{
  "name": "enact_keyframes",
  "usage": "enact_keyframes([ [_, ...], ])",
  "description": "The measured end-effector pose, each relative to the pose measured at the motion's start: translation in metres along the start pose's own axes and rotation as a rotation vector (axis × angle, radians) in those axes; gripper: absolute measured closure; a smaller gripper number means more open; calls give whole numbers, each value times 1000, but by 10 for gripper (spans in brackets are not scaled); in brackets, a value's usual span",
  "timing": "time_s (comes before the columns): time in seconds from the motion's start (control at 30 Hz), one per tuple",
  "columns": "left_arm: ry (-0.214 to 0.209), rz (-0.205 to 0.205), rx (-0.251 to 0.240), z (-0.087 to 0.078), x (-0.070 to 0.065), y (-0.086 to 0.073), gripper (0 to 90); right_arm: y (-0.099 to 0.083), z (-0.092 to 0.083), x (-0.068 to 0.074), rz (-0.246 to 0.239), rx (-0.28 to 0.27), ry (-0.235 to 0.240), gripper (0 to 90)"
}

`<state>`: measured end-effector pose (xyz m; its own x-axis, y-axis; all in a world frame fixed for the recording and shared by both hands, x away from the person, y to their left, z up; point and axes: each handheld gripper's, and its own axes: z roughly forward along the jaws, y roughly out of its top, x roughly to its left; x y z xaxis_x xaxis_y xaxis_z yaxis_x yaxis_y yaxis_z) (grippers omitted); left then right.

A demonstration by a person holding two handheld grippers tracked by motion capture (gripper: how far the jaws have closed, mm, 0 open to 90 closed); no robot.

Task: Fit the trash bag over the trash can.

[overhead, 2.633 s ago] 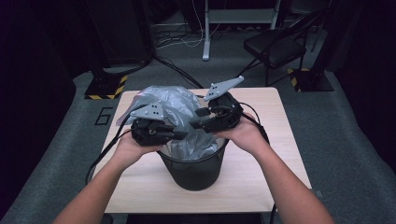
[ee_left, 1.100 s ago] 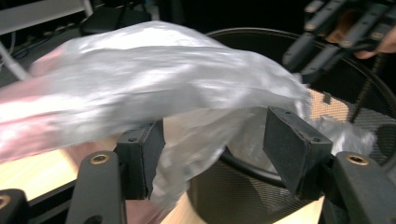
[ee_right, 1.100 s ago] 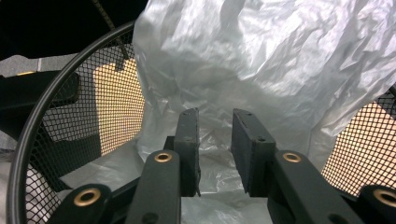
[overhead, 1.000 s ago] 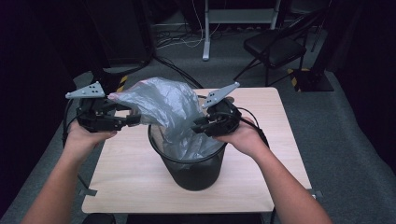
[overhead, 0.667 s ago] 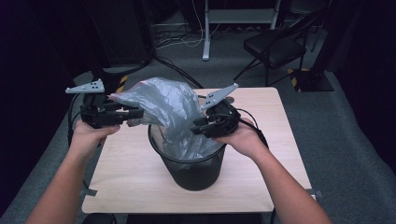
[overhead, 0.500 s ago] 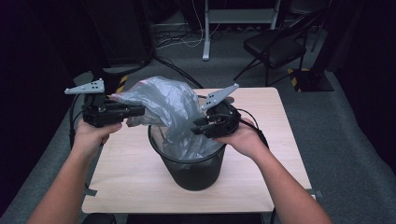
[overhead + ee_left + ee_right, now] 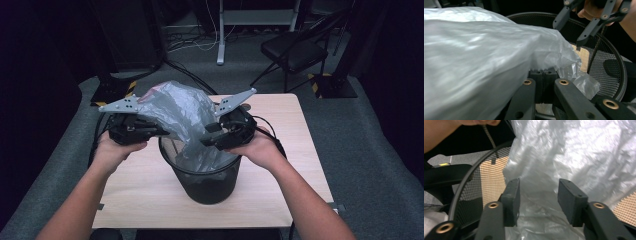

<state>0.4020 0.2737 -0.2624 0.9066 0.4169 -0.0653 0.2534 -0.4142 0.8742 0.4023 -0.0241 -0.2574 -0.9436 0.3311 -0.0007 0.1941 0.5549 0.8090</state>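
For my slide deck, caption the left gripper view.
Left gripper pinches the grey bag over the mesh bin.

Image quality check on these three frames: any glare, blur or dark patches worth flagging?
High view: room edges fall to near black, table evenly lit, slightly soft overall. Left gripper view: the plastic bag close to the lens is blurred and washed out; mesh bin sharper. Right gripper view: bright sheen on the bag, pads in focus.

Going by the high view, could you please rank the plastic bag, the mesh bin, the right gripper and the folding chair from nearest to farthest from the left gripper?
1. Plastic bag: pinched in the left gripper, at its jaws.
2. Mesh bin: just right of it and below.
3. Right gripper: across the bin's mouth.
4. Folding chair: on the floor beyond the table's far right corner.
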Motion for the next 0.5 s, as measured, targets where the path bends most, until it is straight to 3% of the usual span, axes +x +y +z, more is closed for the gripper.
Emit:
enact_keyframes([
  [0.27,-31,-2,5,7,-3,0,897,12,12,5,-25,-18,33,437],
  [0.5,-50,12,6,11,-8,2,897,16,24,7,-35,7,49,434],
])
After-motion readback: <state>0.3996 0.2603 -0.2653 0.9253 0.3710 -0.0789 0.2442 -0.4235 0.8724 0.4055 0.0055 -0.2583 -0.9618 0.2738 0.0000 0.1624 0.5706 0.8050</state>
